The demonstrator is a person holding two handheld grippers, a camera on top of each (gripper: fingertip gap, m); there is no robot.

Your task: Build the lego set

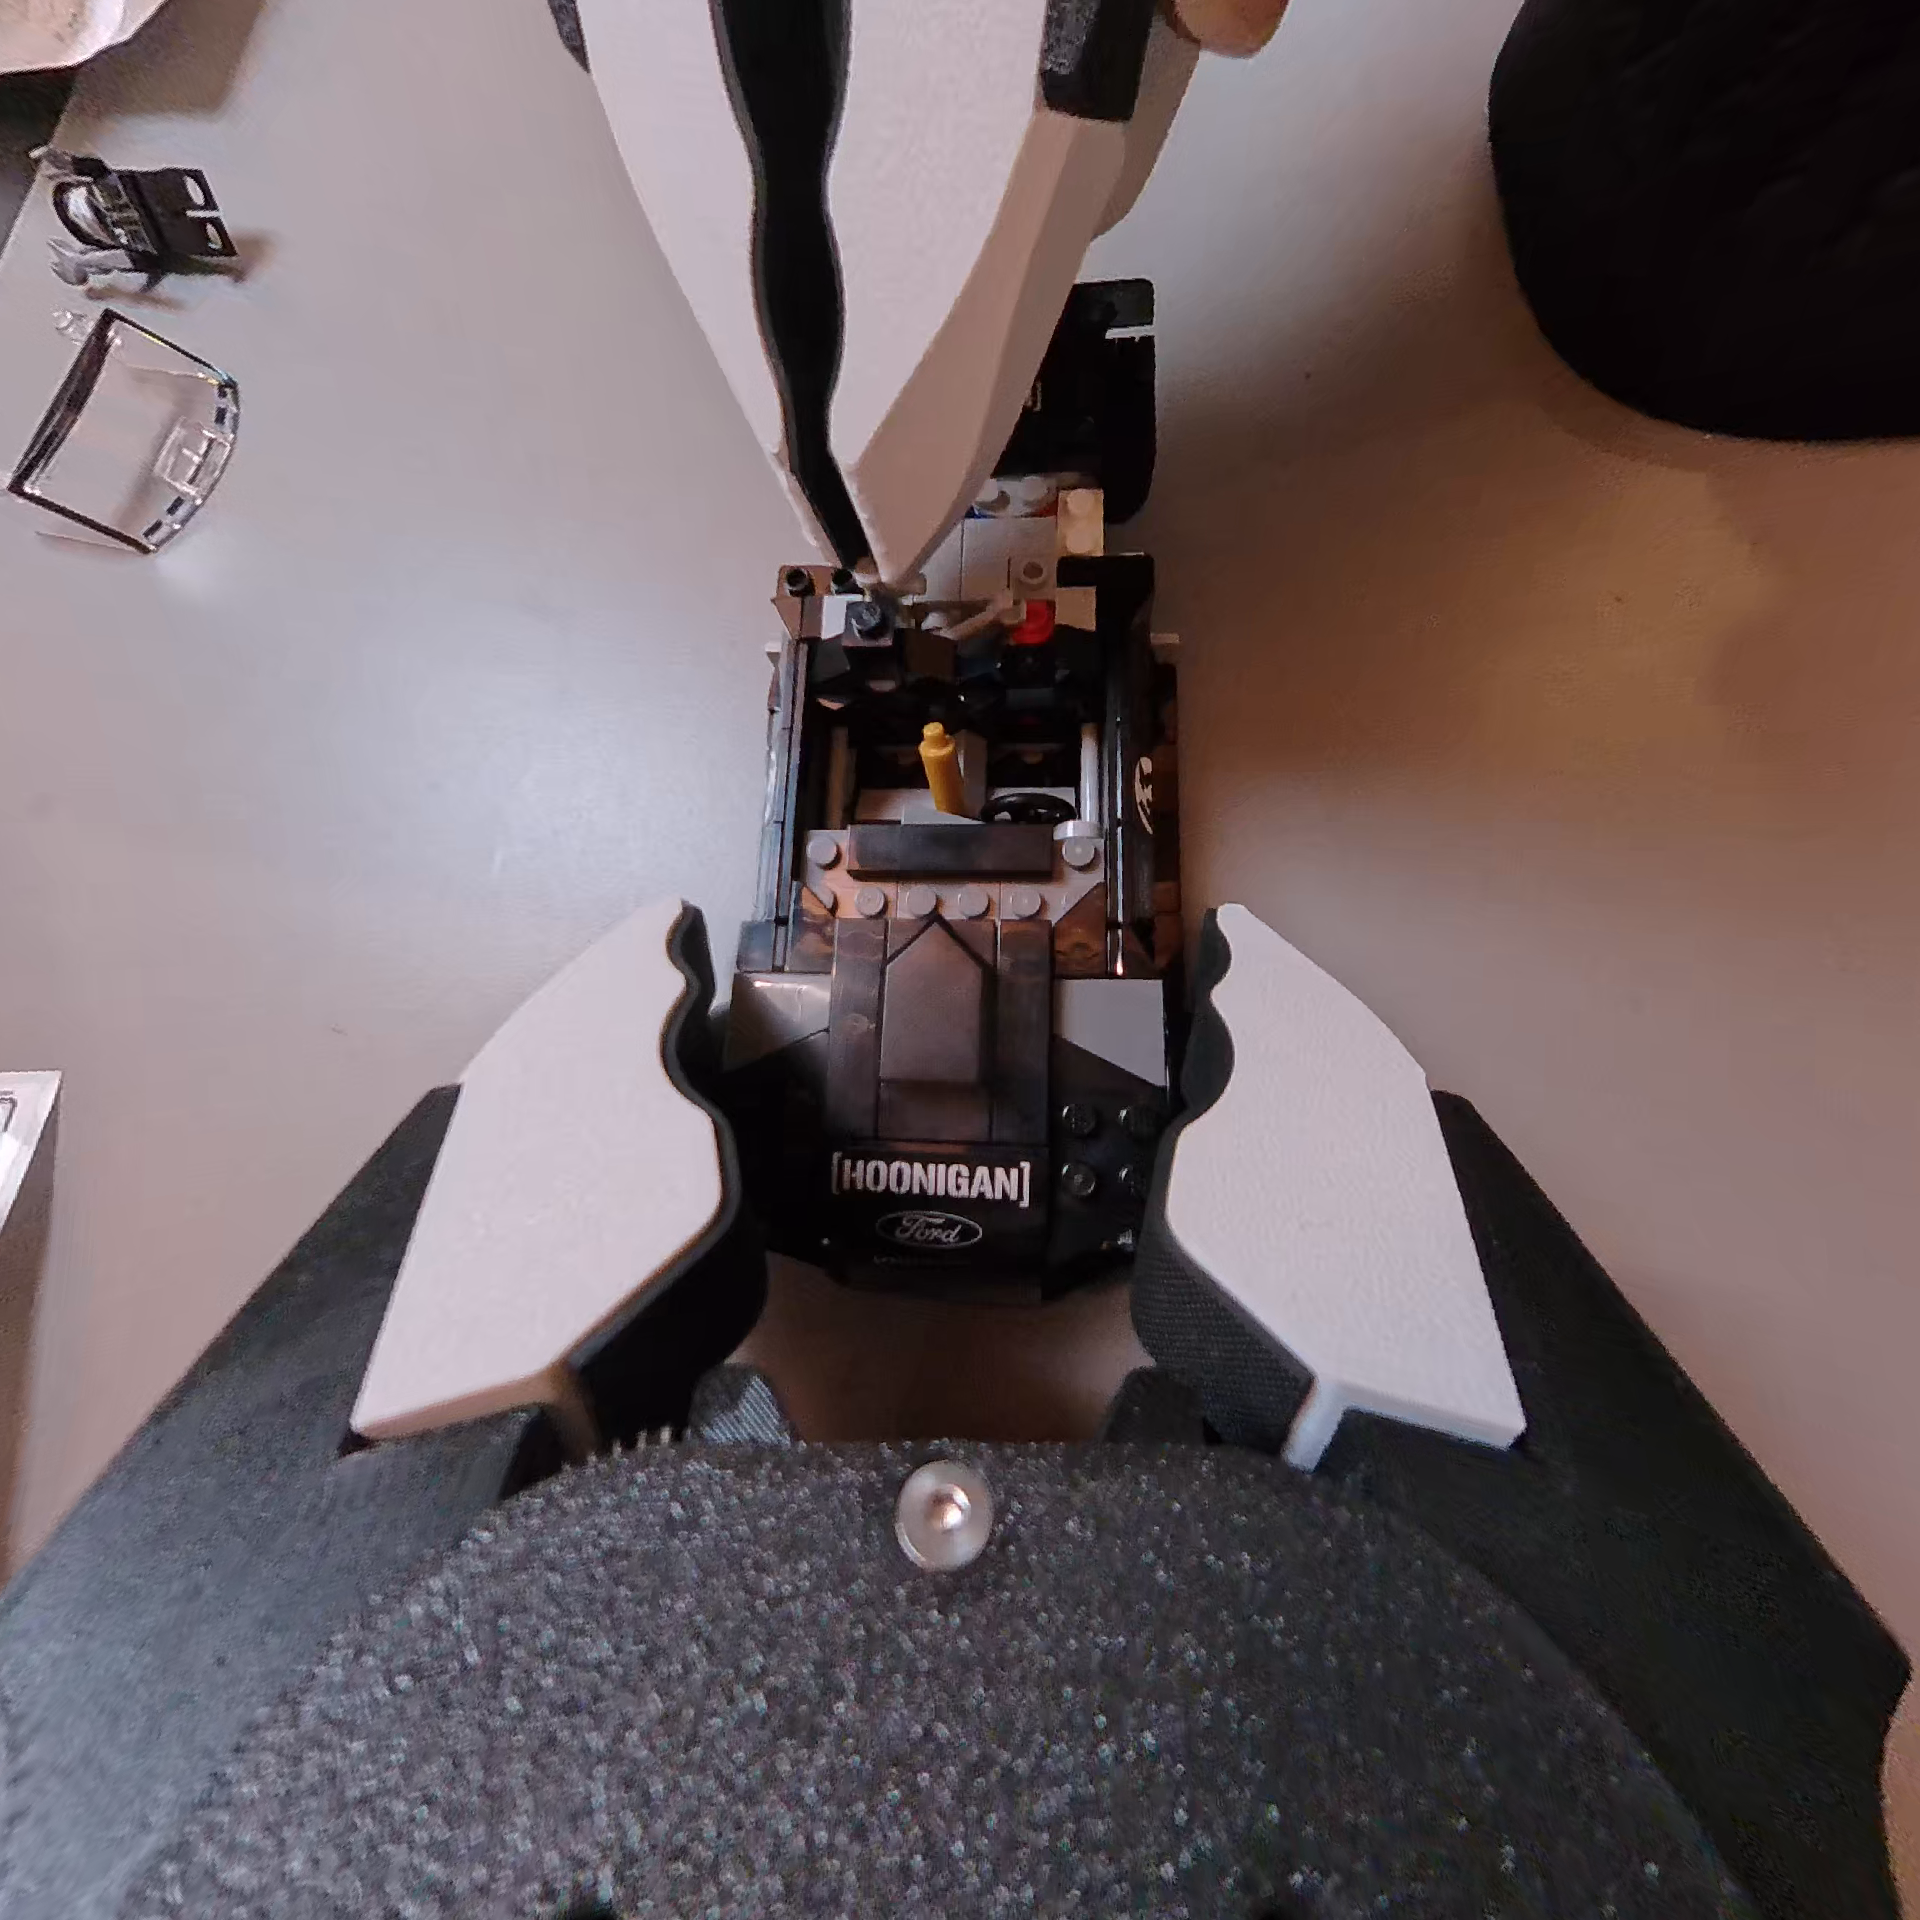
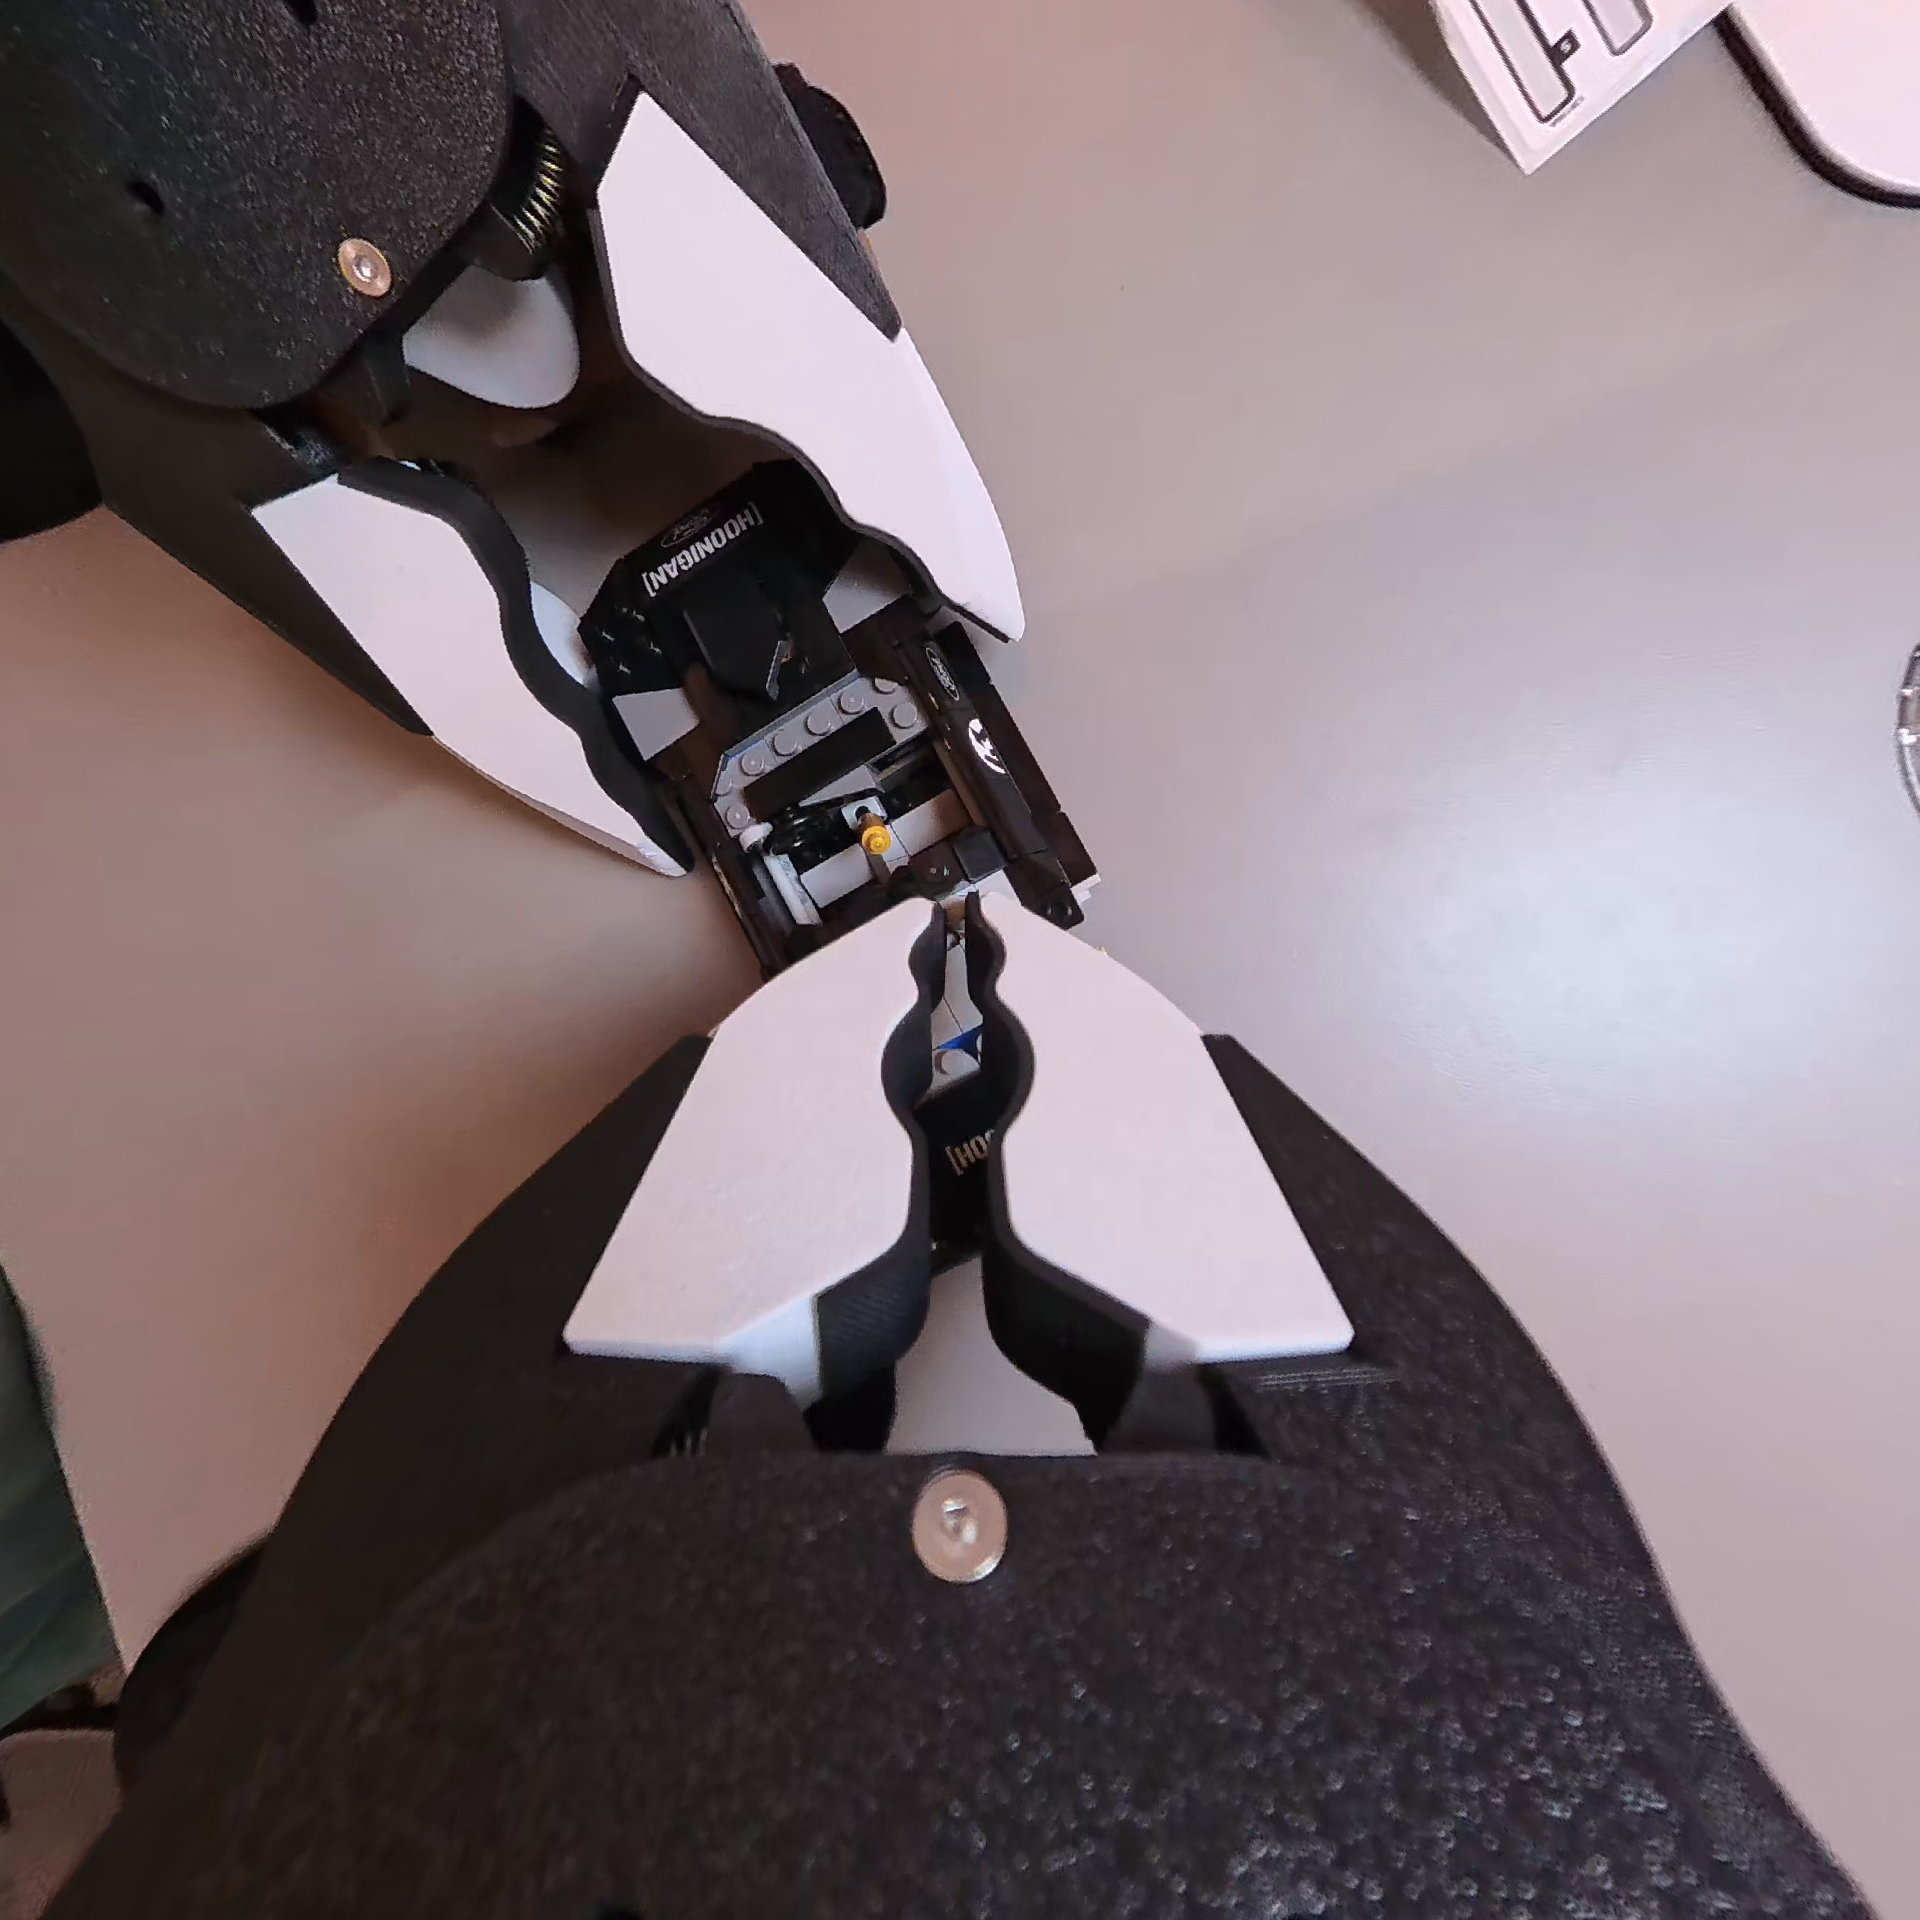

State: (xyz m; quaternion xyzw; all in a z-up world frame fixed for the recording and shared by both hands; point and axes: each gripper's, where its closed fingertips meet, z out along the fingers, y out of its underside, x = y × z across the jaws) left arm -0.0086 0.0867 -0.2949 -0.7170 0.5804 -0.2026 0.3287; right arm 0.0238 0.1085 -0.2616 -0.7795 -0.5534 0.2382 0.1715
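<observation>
L gripper (image 1: 951, 1049) jaws apart; R gripper (image 2: 961, 914) pinched (tips meeting).

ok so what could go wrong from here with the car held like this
1. The left gripper grips only the hood end of the lego car, so pressing at the far end could tip or pivot it.
2. The right gripper is pinched on something tiny at the cabin's rear edge; what it holds is unclear, and a small piece could slip or seat crooked.
3. Its tips work close to the yellow lever and could knock it loose.
</observation>
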